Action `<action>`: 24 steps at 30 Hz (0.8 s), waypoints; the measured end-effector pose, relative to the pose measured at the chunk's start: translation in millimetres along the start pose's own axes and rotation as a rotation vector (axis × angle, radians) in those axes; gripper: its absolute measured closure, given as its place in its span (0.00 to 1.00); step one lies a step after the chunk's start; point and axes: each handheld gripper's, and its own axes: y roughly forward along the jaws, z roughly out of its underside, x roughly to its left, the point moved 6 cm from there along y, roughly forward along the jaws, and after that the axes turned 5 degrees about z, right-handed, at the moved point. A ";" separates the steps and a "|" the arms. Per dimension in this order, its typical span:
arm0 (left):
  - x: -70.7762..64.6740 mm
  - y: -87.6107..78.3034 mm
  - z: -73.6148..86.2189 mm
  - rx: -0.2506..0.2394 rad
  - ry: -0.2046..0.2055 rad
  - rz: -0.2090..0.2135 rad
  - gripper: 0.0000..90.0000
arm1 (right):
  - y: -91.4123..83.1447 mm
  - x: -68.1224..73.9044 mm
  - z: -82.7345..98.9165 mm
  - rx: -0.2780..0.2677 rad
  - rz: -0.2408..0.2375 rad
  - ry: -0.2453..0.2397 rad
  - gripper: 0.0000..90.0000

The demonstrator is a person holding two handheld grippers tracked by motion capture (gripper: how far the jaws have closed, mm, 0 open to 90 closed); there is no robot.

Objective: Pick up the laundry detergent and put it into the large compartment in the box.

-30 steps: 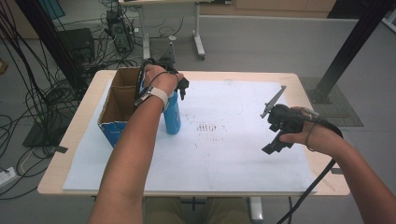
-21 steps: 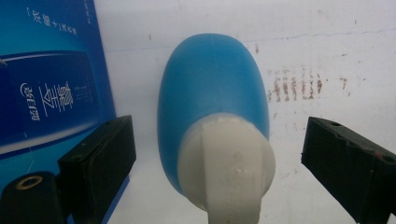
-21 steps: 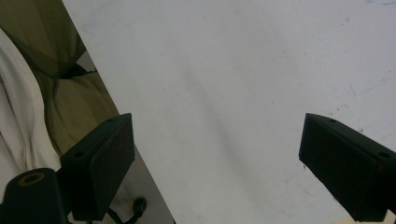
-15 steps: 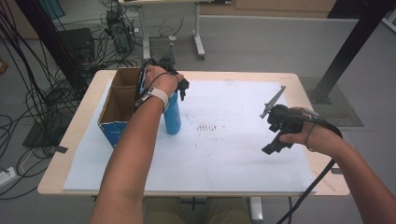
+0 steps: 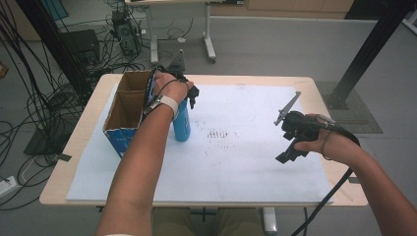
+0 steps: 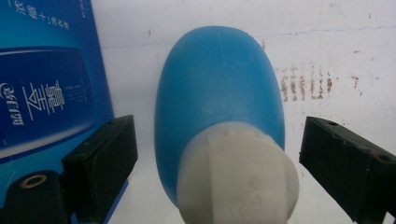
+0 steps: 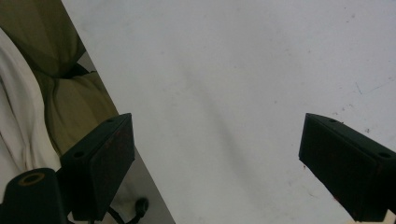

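A blue bottle (image 5: 181, 125) with a white cap stands upright on the white sheet, right beside a cardboard box (image 5: 118, 98). My left gripper (image 5: 189, 98) points down over the bottle's top. In the left gripper view the bottle (image 6: 219, 93) and its cap sit between the jaws of the left gripper (image 6: 217, 140), with a gap on each side. The jaws have just been closing around it, pads not touching. My right gripper (image 5: 290, 152) hovers over the sheet at the right. Its jaws (image 7: 217, 140) stand open with nothing between them.
The open-topped box shows a blue printed side (image 6: 46, 84) close to the bottle. A white sheet (image 5: 236, 162) covers most of the wooden table (image 5: 74, 147), with faint marks at its middle. Cables and desk legs lie on the floor beyond.
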 end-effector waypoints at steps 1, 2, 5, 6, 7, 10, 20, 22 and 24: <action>-0.1 0.8 0.0 0.003 0.001 0.000 0.13 | 0.5 0.1 0.0 0.000 -0.001 0.000 0.12; -0.4 1.9 0.2 0.006 0.003 -0.004 0.13 | 1.4 0.2 0.2 0.001 -0.002 -0.001 0.12; -1.1 3.7 0.2 0.009 0.004 -0.007 0.13 | 2.3 0.4 0.4 0.000 -0.004 0.000 0.12; -1.6 5.0 -0.1 0.009 0.006 -0.013 0.14 | 2.9 0.5 1.0 0.000 -0.006 0.001 0.12; -1.6 5.0 -0.1 0.009 0.006 -0.013 0.14 | 2.9 0.5 1.4 0.001 -0.006 0.002 0.12; -2.5 7.7 -1.0 0.010 0.009 -0.030 0.15 | 3.0 0.2 2.7 -0.002 -0.007 0.008 0.12; -2.4 10.8 -2.1 0.018 0.009 -0.041 0.17 | 3.7 -1.2 6.9 -0.004 -0.009 0.017 0.12; -1.6 10.9 -2.2 0.014 0.009 -0.045 0.19 | 4.2 -1.7 7.6 -0.002 -0.009 0.017 0.12; -1.5 11.5 -2.1 0.011 0.008 -0.044 0.20 | 4.0 -1.7 7.4 -0.004 -0.010 0.018 0.12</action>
